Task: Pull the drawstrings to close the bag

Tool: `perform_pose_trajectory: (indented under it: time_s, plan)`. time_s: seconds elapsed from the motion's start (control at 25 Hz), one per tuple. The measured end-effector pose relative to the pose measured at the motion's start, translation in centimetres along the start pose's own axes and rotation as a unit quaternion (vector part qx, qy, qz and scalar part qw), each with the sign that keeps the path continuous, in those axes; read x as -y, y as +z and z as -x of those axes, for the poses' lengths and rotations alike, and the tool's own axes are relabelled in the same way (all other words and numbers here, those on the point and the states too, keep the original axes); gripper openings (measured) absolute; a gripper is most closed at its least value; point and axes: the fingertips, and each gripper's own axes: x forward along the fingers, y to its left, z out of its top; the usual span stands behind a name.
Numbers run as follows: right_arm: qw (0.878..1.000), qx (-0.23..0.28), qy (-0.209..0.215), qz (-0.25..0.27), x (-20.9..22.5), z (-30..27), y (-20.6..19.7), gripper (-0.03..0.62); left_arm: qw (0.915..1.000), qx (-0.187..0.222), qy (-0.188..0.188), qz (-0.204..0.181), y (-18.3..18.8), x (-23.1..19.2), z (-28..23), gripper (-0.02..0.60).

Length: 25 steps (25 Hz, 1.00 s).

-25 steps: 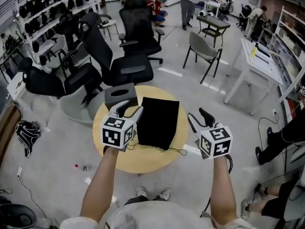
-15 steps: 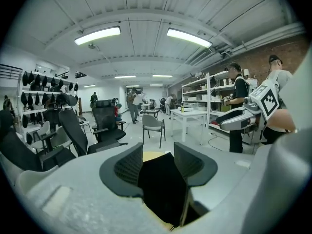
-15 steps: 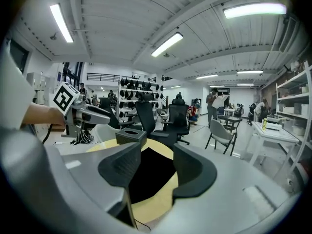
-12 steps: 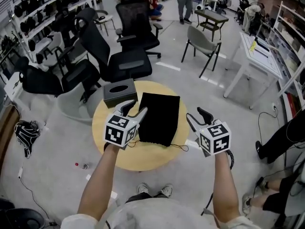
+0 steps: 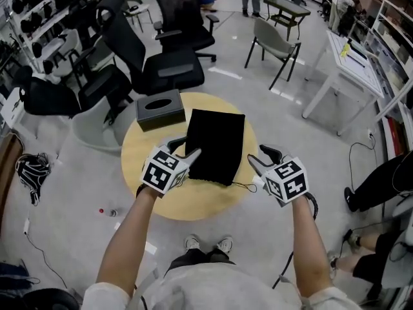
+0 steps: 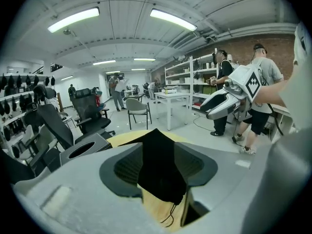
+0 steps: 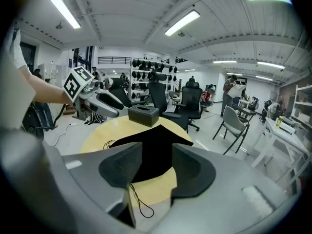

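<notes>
A flat black bag [image 5: 217,144] lies on the round wooden table [image 5: 193,200], its mouth edge nearest me. A thin black drawstring [image 5: 244,187] trails from its right near corner, and another drawstring [image 6: 170,213] from its left one. My left gripper [image 5: 185,148] hovers open at the bag's near left corner, and the bag [image 6: 156,150] shows through its gap. My right gripper [image 5: 259,155] is just off the table's right rim. Its jaws are closing with nothing pressed between them; the bag [image 7: 153,150] and a drawstring loop [image 7: 139,204] lie below.
A dark tissue box [image 5: 160,108] stands at the table's far left. Black office chairs [image 5: 174,63] crowd behind the table, with a grey chair [image 5: 271,47] further right. White desks [image 5: 352,76] and a seated person's legs [image 5: 381,186] are on the right.
Both grippers have come in towards the bag's near edge, the left to its left corner, the right closer to the table's rim. The bag has not moved.
</notes>
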Motion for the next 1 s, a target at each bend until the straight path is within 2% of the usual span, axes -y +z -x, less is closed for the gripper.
perform_pose_trajectory:
  time_s: [0.44, 0.68, 1.0]
  plan:
    - [0.996, -0.071, 0.054, 0.004, -2.7, -2.9, -5.1, 0.192, 0.9972, -0.063, -0.039, 0.008, -6.6, 1.4, -1.2, 0.207]
    - [0.990, -0.107, 0.093, 0.015, -4.7, -4.5, -7.8, 0.190, 0.9919, -0.110, -0.064, 0.000, -10.4, 2.6, -1.6, 0.207]
    - [0.980, -0.150, 0.122, 0.034, -6.1, -5.8, -10.4, 0.187, 0.9847, -0.151, -0.085, -0.019, -13.2, 3.0, -1.6, 0.207]
